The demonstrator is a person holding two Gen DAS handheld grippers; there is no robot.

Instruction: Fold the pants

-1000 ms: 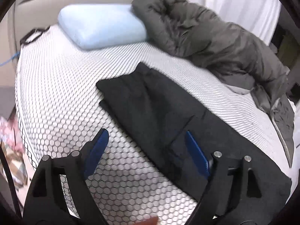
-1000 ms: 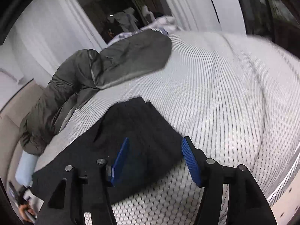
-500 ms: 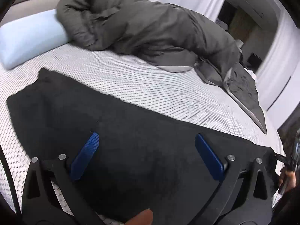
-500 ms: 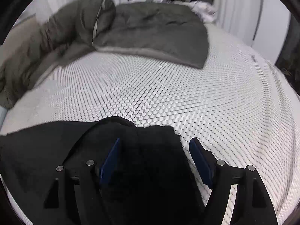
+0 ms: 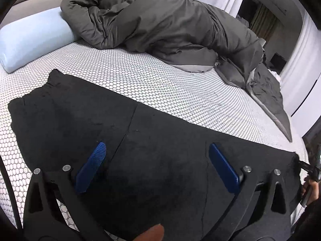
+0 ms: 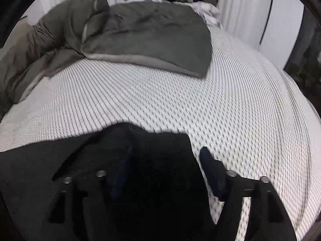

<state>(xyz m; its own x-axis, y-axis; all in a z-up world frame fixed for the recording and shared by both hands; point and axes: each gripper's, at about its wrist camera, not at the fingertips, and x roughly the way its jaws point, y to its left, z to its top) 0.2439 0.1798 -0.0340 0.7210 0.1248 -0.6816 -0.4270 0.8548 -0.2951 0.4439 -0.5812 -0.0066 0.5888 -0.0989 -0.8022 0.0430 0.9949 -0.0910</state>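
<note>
Nearest the left wrist camera, the left gripper stands spread wide above the middle of the black pants, its blue pads clear of the cloth and nothing pinched. In the right wrist view, the right gripper hovers over the leg end of the pants; its jaws are opening, with dark fabric lying beneath them but not pressed between the pads. The pants lie flat and lengthwise along the near edge of the bed, on the honeycomb-patterned cover. They look like soft, light, limp knit that will sag and drag instead of holding shape, so a pinch at the hem corner and one at the waistband edge probably serves best. Farther back rest a pale blue pillow and a rumpled grey duvet, well apart from the pants.
</note>
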